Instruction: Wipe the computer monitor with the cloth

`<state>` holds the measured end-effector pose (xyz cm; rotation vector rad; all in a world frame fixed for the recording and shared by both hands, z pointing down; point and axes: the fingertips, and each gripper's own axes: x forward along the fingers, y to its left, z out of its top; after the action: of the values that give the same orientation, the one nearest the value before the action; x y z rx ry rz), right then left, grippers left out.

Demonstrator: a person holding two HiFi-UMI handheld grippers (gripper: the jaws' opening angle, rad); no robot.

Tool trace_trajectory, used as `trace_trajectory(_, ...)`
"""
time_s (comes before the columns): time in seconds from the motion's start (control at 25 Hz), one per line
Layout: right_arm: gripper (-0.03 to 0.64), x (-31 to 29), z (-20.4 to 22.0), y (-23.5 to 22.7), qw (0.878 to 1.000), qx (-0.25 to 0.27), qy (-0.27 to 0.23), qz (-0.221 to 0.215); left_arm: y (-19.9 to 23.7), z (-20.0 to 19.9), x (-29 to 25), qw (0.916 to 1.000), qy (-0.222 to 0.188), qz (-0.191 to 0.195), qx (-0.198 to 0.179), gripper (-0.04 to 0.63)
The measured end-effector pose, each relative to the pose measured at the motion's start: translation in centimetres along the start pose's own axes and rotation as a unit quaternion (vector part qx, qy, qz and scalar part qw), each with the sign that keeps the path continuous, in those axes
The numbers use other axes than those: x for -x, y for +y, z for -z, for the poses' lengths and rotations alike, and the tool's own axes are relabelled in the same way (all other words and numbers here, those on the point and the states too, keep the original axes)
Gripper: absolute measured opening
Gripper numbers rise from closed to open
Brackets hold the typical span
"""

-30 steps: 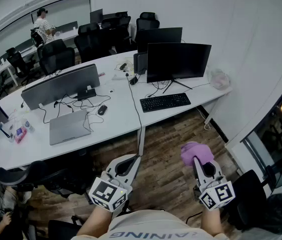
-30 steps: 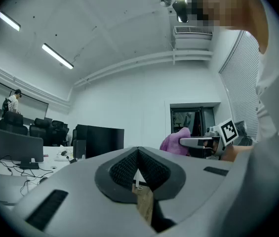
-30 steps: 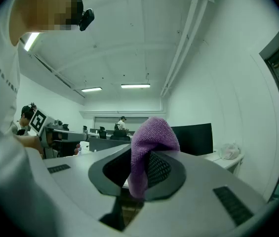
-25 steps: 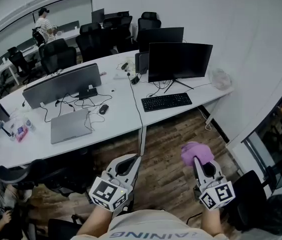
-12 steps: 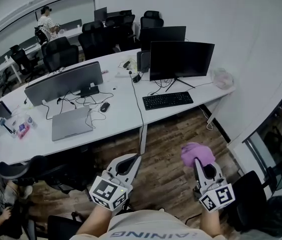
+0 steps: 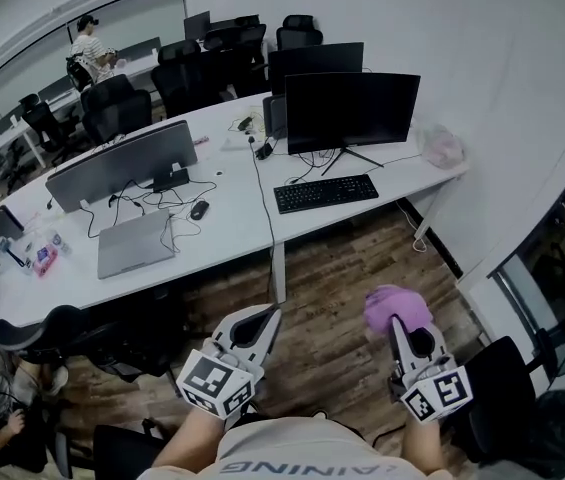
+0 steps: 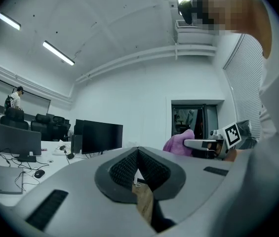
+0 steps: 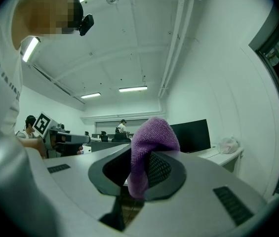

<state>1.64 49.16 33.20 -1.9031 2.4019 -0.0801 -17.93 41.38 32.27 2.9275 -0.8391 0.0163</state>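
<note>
A black computer monitor (image 6: 351,111) stands on the white desk (image 6: 232,230), with a black keyboard (image 6: 325,193) in front of it. My right gripper (image 6: 394,320) is held low over the wooden floor, well short of the desk, and is shut on a purple cloth (image 6: 395,308). That cloth (image 8: 149,147) bulges up between the jaws in the right gripper view, with the monitor (image 8: 193,136) far behind. My left gripper (image 6: 255,325) hangs beside it, shut and empty. The left gripper view shows the monitor (image 7: 102,137) at a distance and the cloth (image 7: 180,143).
On the desk are a second monitor (image 6: 122,167), a laptop (image 6: 135,243), a mouse (image 6: 199,209) and cables. A white bag (image 6: 442,146) sits on the desk's right end. Black office chairs (image 6: 114,108) stand behind; a person (image 6: 87,47) is far back. A chair (image 6: 32,336) is at my left.
The head view has shifted a little, so the desk and monitor sit slightly lower and left in it. Both grippers hold the same place, the cloth still clamped.
</note>
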Motion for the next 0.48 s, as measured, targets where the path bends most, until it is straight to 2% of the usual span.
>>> trace_trajectory(0.24, 0.063, 1.8, 1.6, -3.5, 1.0, -0.023, 0.004, -0.02, -2.9, 1.2, -2.1, 0.9998, 0.008, -0.016, 0.002, 0.005)
trace_trajectory(0.48, 0.063, 0.9, 3.5, -5.4, 0.998, -0.052, 0.011, -0.04, -3.1, 1.8, -3.4, 0.9988, 0.033, -0.037, -0.004, 0.005)
